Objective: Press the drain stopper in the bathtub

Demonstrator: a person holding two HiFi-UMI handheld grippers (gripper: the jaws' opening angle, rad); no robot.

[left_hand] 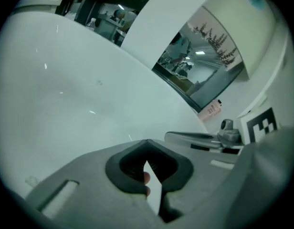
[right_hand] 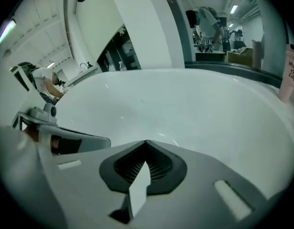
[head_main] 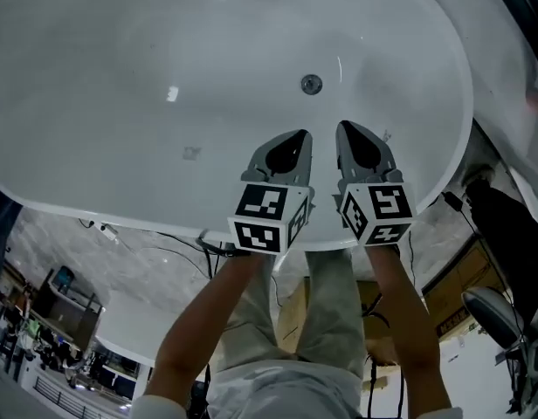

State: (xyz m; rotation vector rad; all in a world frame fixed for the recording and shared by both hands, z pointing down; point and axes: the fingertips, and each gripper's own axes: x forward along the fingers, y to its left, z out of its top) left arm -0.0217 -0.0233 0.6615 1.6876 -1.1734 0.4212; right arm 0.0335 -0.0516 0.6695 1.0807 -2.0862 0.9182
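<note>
floor (head_main: 51, 234): grey marbled | pillar (right_hand: 147, 27): white | window (left_hand: 204, 75): dark-framed, tree decals | ceiling strip lights (right_hand: 234, 7): lit

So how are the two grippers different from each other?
The left gripper leans to the right, while the right gripper leans to the left, so their tips point toward each other. The black-and-white squares on the left gripper make a different pattern from those on the right gripper. Alike: both are grey, shut and empty, and both hang over the white bathtub, short of the drain stopper.
</note>
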